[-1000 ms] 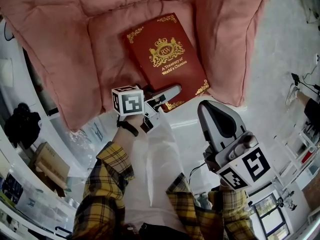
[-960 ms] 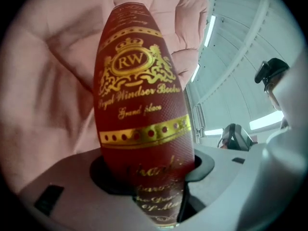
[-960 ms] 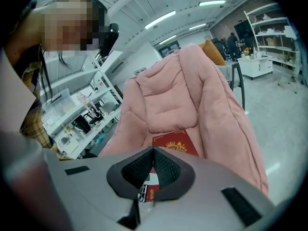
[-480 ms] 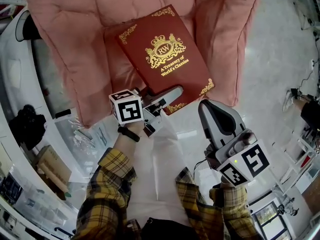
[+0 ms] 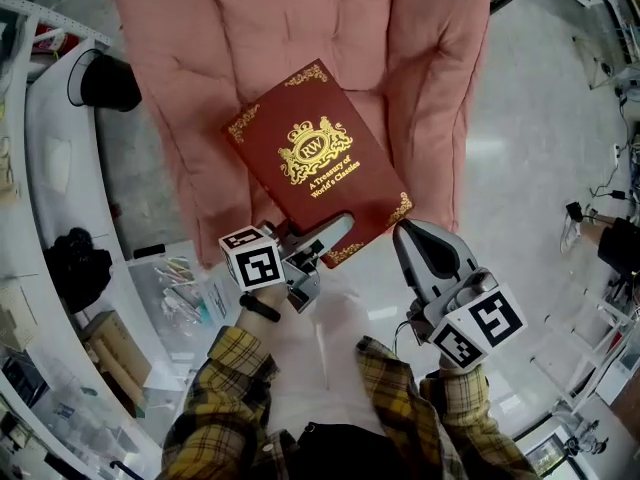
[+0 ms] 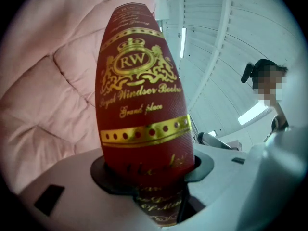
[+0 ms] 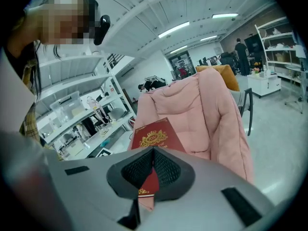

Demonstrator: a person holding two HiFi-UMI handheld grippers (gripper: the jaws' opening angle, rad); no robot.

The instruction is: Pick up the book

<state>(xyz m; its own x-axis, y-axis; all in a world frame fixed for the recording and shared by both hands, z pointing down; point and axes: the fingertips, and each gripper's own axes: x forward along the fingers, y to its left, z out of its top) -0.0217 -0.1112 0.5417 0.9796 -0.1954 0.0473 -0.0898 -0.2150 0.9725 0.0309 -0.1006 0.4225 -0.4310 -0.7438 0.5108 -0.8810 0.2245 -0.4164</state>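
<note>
A dark red hardback book (image 5: 315, 173) with gold crest and corner ornaments hangs above the pink cushioned chair (image 5: 300, 28), clear of its seat. My left gripper (image 5: 335, 233) is shut on the book's near edge. In the left gripper view the book's spine (image 6: 139, 90) stands up between the jaws of the left gripper (image 6: 149, 174), pads pressing both covers. My right gripper (image 5: 428, 253) hovers just right of the book's near corner, shut and holding nothing. In the right gripper view its pads meet at the right gripper's tip (image 7: 153, 170), with the book (image 7: 153, 137) beyond.
White benches and shelves curve along the left, with a black object (image 5: 105, 83) and clear plastic bags (image 5: 170, 278) on them. Glossy floor (image 5: 520, 148) lies to the right of the chair. A person (image 7: 239, 52) stands far back by shelving.
The book has come up off the chair seat in the left gripper's hold. Both grippers have risen, and the chair now looks farther below.
</note>
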